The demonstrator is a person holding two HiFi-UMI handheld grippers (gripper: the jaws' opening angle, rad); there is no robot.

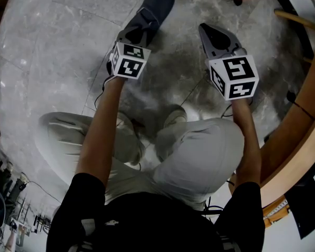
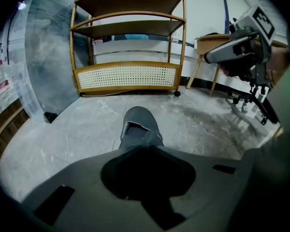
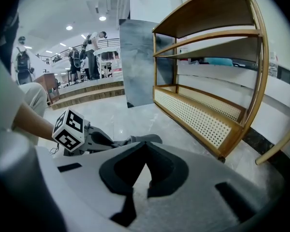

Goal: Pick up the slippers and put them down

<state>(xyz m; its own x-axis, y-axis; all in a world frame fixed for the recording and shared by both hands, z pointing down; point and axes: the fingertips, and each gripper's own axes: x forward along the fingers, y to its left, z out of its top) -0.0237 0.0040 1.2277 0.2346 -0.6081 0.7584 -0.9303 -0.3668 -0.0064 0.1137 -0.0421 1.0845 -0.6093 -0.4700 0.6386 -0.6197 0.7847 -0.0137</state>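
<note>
Grey marble-look floor (image 1: 47, 51) is filling most of the head view, polished and veiny, and the room is looking like a big open hall. A few people (image 3: 89, 50) are standing way off in the right gripper view, too small to make out.

Going left to right: the left claw (image 1: 132, 34) is clenching the heel end of a dark grey slipper (image 1: 156, 7). It's soft and fabric-looking, with its rounded toe pointing away from the person. Can't tell if that toe is touching the floor or hanging just above it.

The right claw (image 1: 214, 34) is sitting well apart from the slipper, jaws pinching together at the tips with nothing in them.

Past that, a shelf unit (image 2: 128, 76) with a curvy wooden frame and a woven cane panel along the bottom is standing by the white wall. The head view is only catching its edge, and the claws' own grey bodies are blocking the lower part of both gripper views.
</note>
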